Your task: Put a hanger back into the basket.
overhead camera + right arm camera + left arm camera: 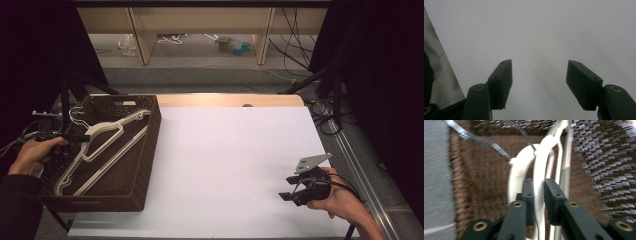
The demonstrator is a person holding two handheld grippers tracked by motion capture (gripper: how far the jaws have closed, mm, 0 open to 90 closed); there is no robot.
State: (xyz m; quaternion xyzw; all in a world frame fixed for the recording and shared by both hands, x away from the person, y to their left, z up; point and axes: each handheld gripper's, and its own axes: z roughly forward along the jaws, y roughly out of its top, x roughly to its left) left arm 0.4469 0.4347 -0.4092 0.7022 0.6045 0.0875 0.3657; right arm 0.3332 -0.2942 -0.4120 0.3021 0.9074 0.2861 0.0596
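Observation:
White plastic hangers (102,145) lie slanted in a dark woven basket (150,150) at the table's left edge. My left gripper (84,137) reaches in over the basket's left wall at the hangers' neck. In the left gripper view its jaws (539,183) stand narrow with one white hanger (539,170) between them, the pads close against both its sides. A metal hook (499,148) runs off to the upper left. My right gripper (286,189) rests low at the table's right front, held in a hand. Its jaws (539,72) are open over the bare white table (544,30).
The white tabletop (230,155) spreads between the basket and the right hand. The basket's weave (599,157) rises on the right of the left gripper view. Black stands and cables (325,95) sit beyond the table's right far corner, with shelving (200,30) behind.

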